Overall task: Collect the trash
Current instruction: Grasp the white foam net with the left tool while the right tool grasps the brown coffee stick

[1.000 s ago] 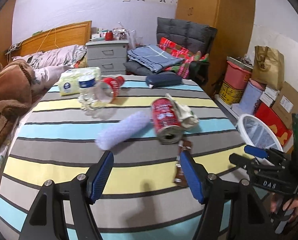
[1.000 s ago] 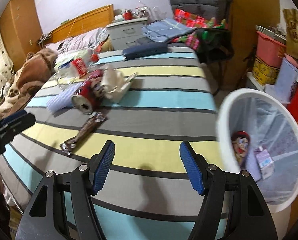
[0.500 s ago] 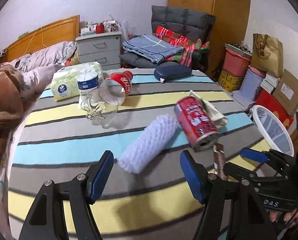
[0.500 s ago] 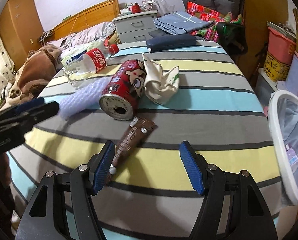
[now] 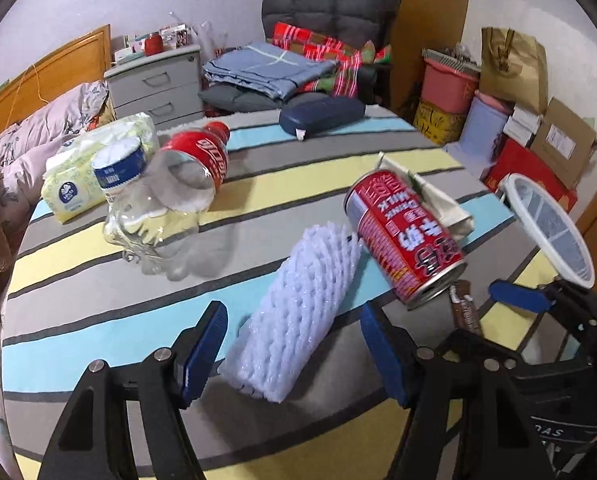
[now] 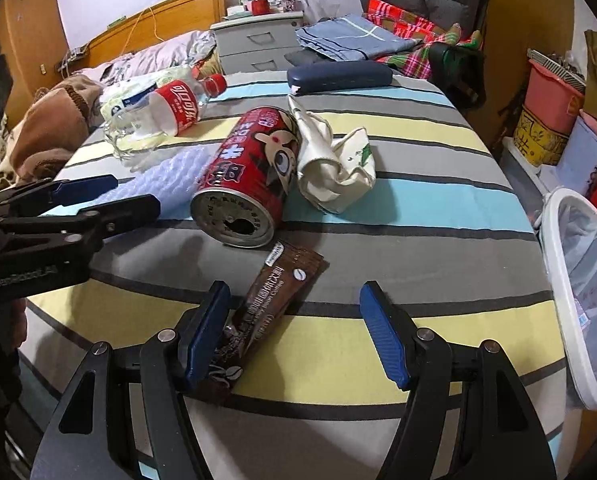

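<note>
Left wrist view: left gripper point(image 5: 292, 342) is standing open, its pads flanking the near end of the white foam sleeve point(image 5: 298, 314) without touching; the sleeve's long axis is running away and rightward toward the red can point(image 5: 404, 236). Coffee sachet point(image 5: 464, 310) is lying mostly hidden behind the right finger.

Right wrist view: right gripper point(image 6: 294, 334) is standing open; the coffee sachet point(image 6: 266, 312) is lying diagonally, its near end tucked behind the left pad, its far end pointing at the red can point(image 6: 250, 178).
</note>
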Demonstrator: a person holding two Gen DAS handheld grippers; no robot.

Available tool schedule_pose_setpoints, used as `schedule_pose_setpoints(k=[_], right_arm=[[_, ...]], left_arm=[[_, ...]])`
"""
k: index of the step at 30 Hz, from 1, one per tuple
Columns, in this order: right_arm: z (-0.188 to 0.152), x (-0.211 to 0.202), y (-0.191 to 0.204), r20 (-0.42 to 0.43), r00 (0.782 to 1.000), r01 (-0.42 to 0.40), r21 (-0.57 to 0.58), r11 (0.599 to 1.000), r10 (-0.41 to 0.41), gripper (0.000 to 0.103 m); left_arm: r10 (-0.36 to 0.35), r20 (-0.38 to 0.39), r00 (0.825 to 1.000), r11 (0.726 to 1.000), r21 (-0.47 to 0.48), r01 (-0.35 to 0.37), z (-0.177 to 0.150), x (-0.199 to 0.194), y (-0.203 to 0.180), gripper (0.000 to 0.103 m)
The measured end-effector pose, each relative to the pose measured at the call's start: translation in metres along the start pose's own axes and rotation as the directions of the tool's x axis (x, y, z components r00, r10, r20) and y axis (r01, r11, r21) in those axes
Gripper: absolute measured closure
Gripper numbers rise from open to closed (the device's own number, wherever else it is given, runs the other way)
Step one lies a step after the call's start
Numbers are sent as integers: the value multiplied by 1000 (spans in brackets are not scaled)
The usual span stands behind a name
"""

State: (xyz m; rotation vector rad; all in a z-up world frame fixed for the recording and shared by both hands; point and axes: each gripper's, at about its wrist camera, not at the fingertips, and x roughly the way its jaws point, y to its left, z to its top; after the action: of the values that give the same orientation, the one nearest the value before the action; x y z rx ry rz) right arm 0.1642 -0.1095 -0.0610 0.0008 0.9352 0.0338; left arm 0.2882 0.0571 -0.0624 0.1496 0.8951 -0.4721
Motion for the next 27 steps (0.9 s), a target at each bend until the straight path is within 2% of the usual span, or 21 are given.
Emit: schedule_pose_setpoints(k=[10, 12, 13, 17, 22, 27], right_arm=[[0, -2, -3, -6, 1000, 26, -38, 999, -26, 34], [0, -2, -5, -6, 1000, 25, -34, 999, -25, 34], [0, -2, -6, -4, 1000, 28, -34, 999, -28, 36], [-1, -3, -8, 1, 999, 34, -31, 999, -34, 44], [-1, -3, -12, 6, 999, 34, -27, 999, -34, 56], [-1, -5, -20, 12, 999, 35, -9, 999, -35, 80]], left_arm=[[13, -42, 999, 1000, -12, -14, 0, 16, 1, 37], [30, -44, 999, 1000, -2, -30, -1, 16, -1, 42], [40, -45, 998, 999, 5, -40, -1, 16, -2, 47], [43, -44, 998, 999, 1, -43, -1, 14, -4, 58], [30, -49, 998, 999, -16, -31, -2, 12, -9, 66], [25, -41, 999, 998, -56, -27, -5, 9, -12, 72]])
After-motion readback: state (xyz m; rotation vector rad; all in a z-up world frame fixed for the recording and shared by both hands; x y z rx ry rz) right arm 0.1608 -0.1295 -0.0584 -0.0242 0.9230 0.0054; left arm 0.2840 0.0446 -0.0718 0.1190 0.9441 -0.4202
